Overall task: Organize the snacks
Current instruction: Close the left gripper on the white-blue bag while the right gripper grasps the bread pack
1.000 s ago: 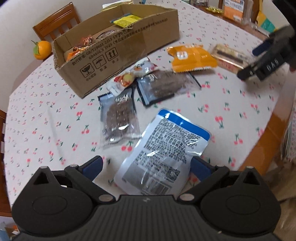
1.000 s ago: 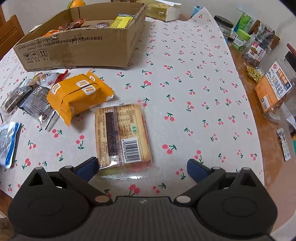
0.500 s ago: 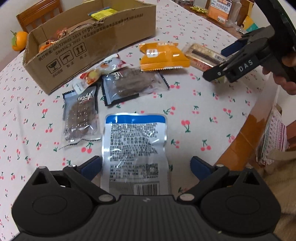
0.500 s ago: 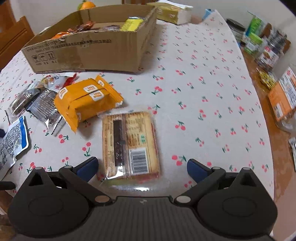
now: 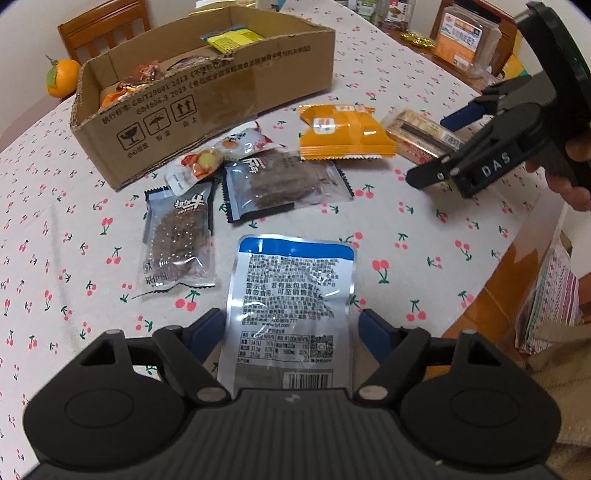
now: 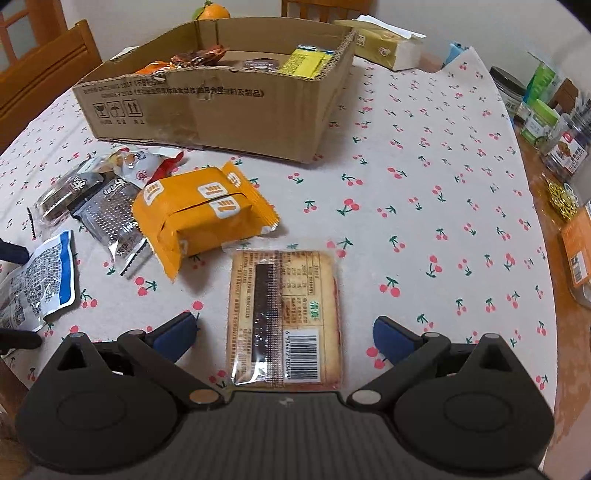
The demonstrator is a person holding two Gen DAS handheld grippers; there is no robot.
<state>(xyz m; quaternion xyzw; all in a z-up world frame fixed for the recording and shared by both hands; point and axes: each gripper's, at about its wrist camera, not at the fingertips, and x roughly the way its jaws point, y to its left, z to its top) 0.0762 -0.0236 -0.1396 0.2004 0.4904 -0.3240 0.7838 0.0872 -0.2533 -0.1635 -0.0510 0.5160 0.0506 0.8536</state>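
Note:
A silver pouch with a blue top [image 5: 291,302] lies on the cherry tablecloth between the open fingers of my left gripper [image 5: 290,332]. A tan cracker pack with a barcode [image 6: 284,317] lies between the open fingers of my right gripper [image 6: 284,334]. The right gripper also shows in the left wrist view [image 5: 458,147], over that cracker pack [image 5: 417,134]. An orange pack [image 6: 201,214], two dark clear-window packs [image 5: 280,182] [image 5: 179,236] and a white-red candy bag [image 5: 218,157] lie in front of the cardboard box [image 5: 207,107], which holds several snacks.
An orange fruit [image 5: 61,75] and wooden chairs [image 5: 103,26] stand behind the box. Jars and packets [image 6: 546,122] crowd the table's right edge. A tissue box [image 6: 388,44] sits behind the cardboard box. The table edge [image 5: 517,266] is close on the right.
Both grippers have moved in closer over their packs: the silver pouch and the cracker pack now reach further between the fingers. Both stay open.

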